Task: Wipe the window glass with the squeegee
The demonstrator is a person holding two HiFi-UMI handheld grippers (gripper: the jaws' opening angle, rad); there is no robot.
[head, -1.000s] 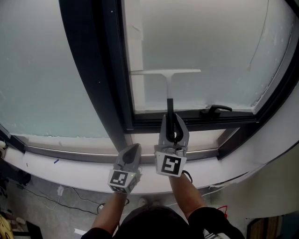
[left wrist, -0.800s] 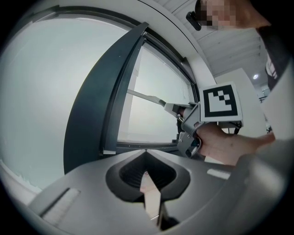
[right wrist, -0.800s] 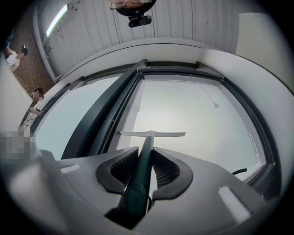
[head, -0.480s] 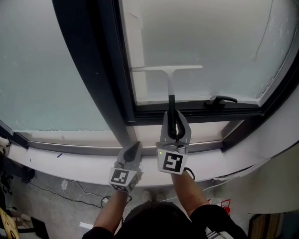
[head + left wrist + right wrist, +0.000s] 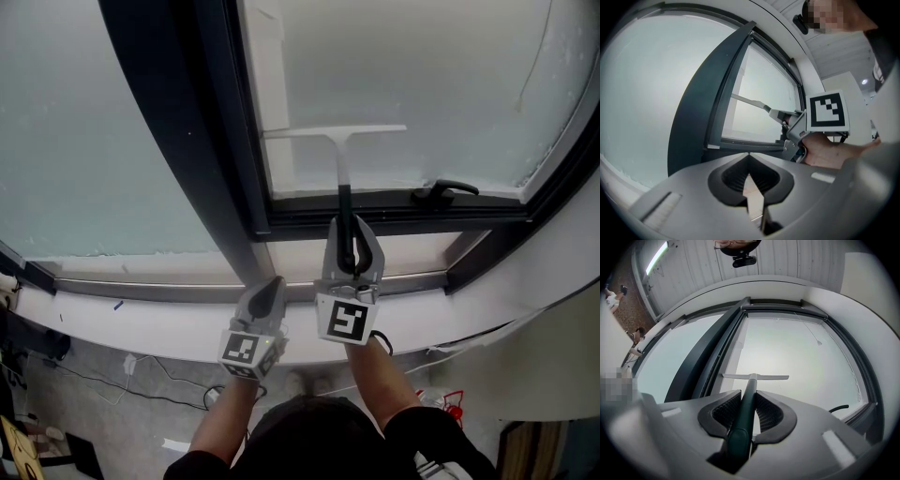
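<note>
In the head view, the right gripper (image 5: 349, 230) holds the squeegee (image 5: 335, 131) by its dark stick. The white blade lies across the window glass (image 5: 441, 66), low down on the right pane, a bit above the bottom bar of the dark frame (image 5: 187, 141). The blade's left end is near the frame's thick middle post. A black window handle (image 5: 448, 190) sits to the right, lower than the blade. The left gripper (image 5: 270, 289) is just beside the right one and lower, over the white sill (image 5: 141, 328). Its two jaws are pressed together.

In the left gripper view, the left gripper (image 5: 749, 157) has its jaw tips touching, and nothing is held between them. Past them is the right gripper (image 5: 794, 126) with a hand (image 5: 825, 153) on it. The squeegee (image 5: 747, 100) reaches out to the glass.

In the right gripper view, the right gripper (image 5: 747, 397) squeezes the squeegee (image 5: 754, 377) by its dark stick from both sides. The stick goes straight up to the white blade, which lies level on the glass. The window handle (image 5: 839, 408) is low on the right.
</note>
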